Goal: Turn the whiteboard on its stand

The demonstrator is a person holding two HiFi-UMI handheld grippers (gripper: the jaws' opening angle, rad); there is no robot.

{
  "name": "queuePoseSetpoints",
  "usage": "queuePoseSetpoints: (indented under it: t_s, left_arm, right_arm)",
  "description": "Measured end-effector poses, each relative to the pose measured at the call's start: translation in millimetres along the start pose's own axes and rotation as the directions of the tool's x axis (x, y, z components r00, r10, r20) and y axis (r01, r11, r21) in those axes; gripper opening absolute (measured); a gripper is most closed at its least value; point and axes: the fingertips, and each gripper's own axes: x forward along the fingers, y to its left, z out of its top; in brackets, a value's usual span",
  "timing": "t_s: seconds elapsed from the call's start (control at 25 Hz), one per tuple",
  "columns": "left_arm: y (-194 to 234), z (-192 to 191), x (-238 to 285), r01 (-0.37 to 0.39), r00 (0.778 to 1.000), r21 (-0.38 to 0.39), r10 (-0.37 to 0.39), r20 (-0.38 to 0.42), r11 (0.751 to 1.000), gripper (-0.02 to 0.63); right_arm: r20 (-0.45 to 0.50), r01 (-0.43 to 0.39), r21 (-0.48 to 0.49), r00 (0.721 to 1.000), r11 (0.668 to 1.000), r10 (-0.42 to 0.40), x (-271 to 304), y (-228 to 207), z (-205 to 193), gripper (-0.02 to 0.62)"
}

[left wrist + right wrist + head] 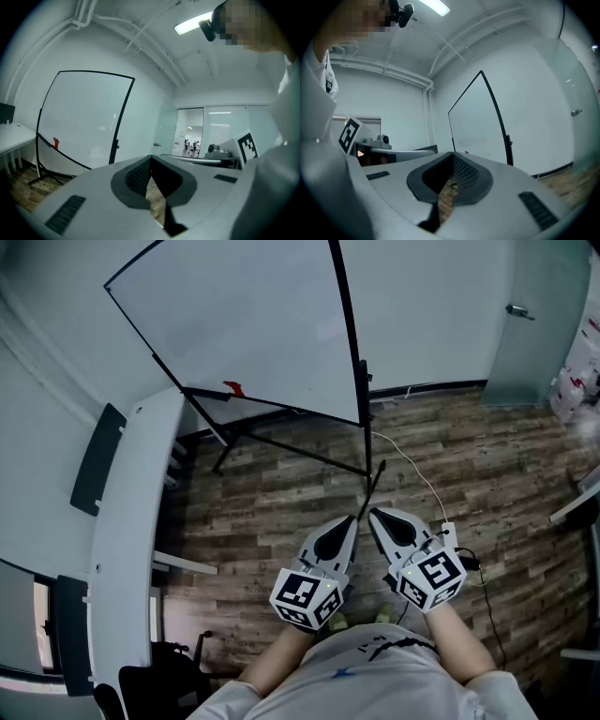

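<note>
The whiteboard [253, 324] is a white panel in a black frame, standing on a black stand [281, 442] on the wood floor ahead of me. A small red thing [232, 388] sits on its lower rail. The board also shows in the left gripper view [84, 117] and edge-on in the right gripper view [476, 126]. My left gripper [352, 519] [151, 158] and right gripper [373, 514] [453, 154] are held side by side in front of my body, well short of the board. Both are shut with nothing between the jaws.
A long white desk [131, 521] with black monitors [97, 460] runs along the left wall, and a black chair [159, 685] stands near it. A white cable and power strip [448, 535] lie on the floor to the right. A glass door [530, 324] is at the far right.
</note>
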Motion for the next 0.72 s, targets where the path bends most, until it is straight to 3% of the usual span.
queuePoseSetpoints:
  t_s: [0.28,0.48,0.72]
  left_arm:
    - [-12,-13,8,-0.045,0.999,-0.020,0.044,-0.006,0.999,0.003]
    - [-9,-10,22,-0.094,0.995,-0.027,0.094,0.017,0.995,0.003]
    - [-1,-20,34,-0.132,0.991,-0.042,0.131,-0.008,0.990,0.003]
  right_arm:
    - [0.019,-0.022,0.060,1.000,0.998,0.021,-23,-25,-2,0.014]
    - [0.073,0.036,0.108,0.996,0.993,-0.044,-46,-74,6,0.014]
    - [0.058,0.072,0.163,0.995,0.984,-0.083,-49,-115,-3,0.014]
